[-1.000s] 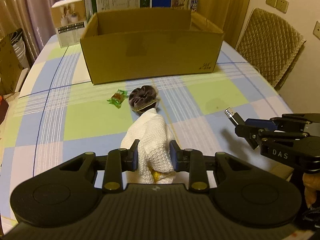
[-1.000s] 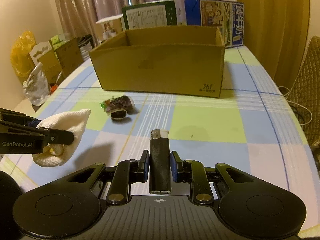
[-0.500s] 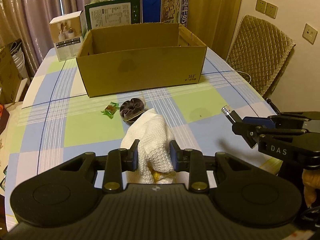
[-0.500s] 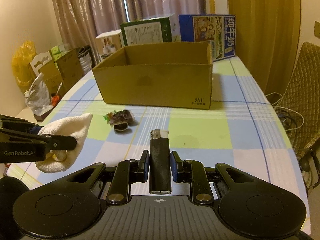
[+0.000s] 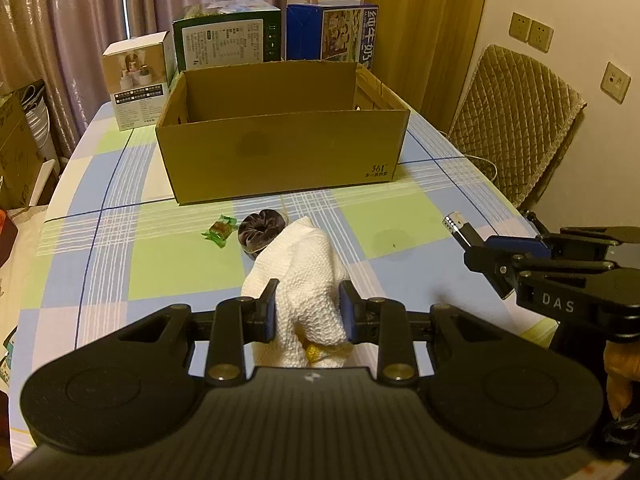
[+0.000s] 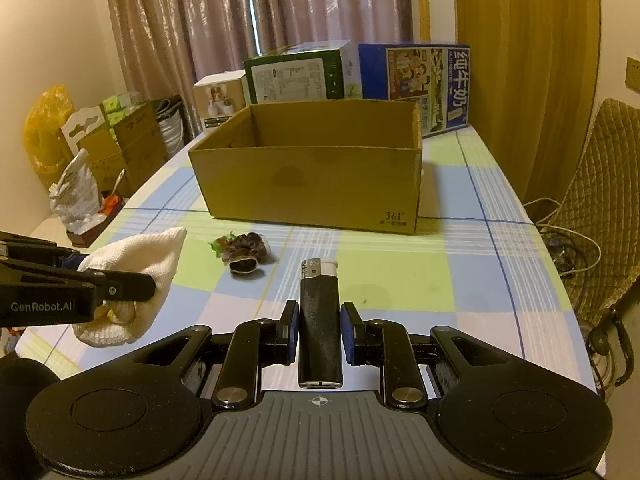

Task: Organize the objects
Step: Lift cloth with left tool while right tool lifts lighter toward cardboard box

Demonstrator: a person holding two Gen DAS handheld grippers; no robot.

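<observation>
Pinching a white cloth between its fingers, the left gripper hangs above the checked tablecloth; a dark scrunchie and green candy lie beyond, near the open cardboard box. In the right wrist view, the right gripper clamps a black lighter upright, box far ahead.

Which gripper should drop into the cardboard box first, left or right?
Either could; slight edge to right. The right gripper holds the lighter rigidly, pointed at the cardboard box. The left gripper holds a floppy white cloth, with the scrunchie ahead of it.
</observation>
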